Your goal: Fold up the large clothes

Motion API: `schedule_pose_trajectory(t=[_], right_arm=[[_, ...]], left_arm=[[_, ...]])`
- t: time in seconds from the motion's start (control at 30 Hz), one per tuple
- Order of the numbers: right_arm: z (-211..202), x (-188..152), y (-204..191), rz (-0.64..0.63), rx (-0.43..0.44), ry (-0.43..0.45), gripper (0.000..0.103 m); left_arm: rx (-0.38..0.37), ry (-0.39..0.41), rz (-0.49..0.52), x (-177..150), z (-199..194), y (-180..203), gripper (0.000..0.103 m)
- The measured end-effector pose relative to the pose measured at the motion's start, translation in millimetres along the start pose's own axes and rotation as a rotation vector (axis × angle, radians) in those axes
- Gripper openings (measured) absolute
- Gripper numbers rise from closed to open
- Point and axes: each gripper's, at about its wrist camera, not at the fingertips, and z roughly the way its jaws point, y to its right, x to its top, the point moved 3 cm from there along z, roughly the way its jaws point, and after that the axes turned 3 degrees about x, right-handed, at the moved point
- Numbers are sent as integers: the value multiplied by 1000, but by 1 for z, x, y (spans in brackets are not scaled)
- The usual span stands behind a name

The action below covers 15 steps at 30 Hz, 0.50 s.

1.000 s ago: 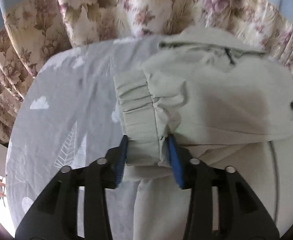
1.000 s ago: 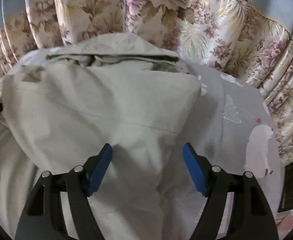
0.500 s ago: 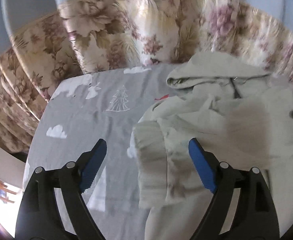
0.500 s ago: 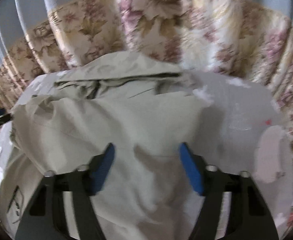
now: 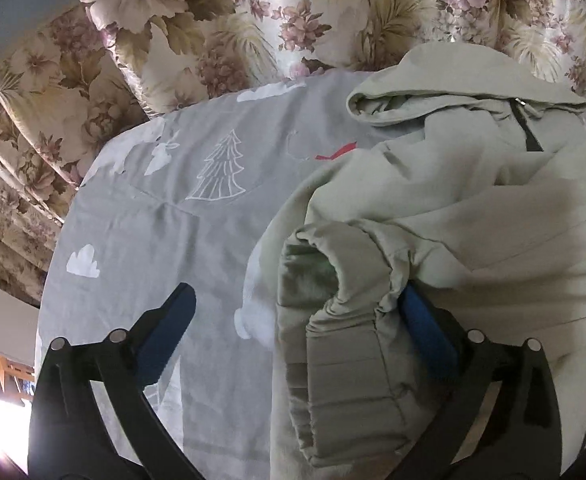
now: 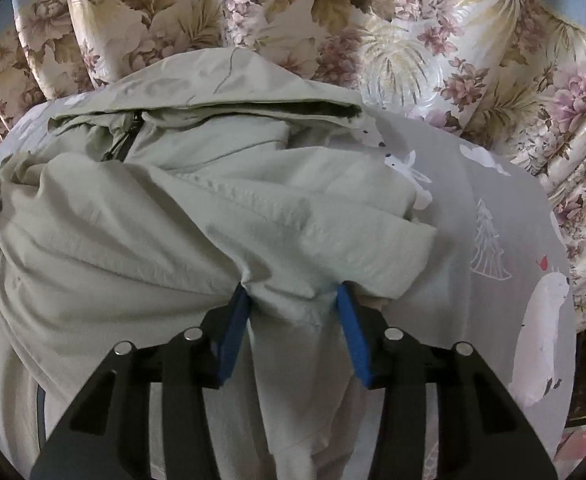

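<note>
Sleeve-fold step: left hand-held gripper (image 5: 293, 332) just opened wide, cuff (image 5: 333, 320) released. Right hand-held gripper (image 6: 293, 316) closing, pinching jacket (image 6: 133, 232) fold. Next: probably carry it across.

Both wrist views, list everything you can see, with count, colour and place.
Pale sage-green hooded zip jacket: one, lying partly folded on the sheet, sleeve cuff toward the left gripper.
Grey bedsheet with white tree, cloud and bear prints: one, spread under the jacket.
Cream curtain with pink and tan flowers: one, hanging behind the bed.
Left gripper: black with blue pads, jaws just opened wide, cuff lying between them.
Right gripper: black with blue pads, jaws closing on a bunched jacket fold.
</note>
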Motion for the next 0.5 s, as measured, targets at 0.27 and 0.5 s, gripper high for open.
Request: schedule_pose_trajectory(t=[0.27,0.5], right_arm=[[-52,-25,-7,14,129,78,52],[-122,-30,-4,65,235,217,83]], left_arm=[[-27,66,-24,-26,-63,-1,100],[-45,115,-43,-48,-103,-6,100]])
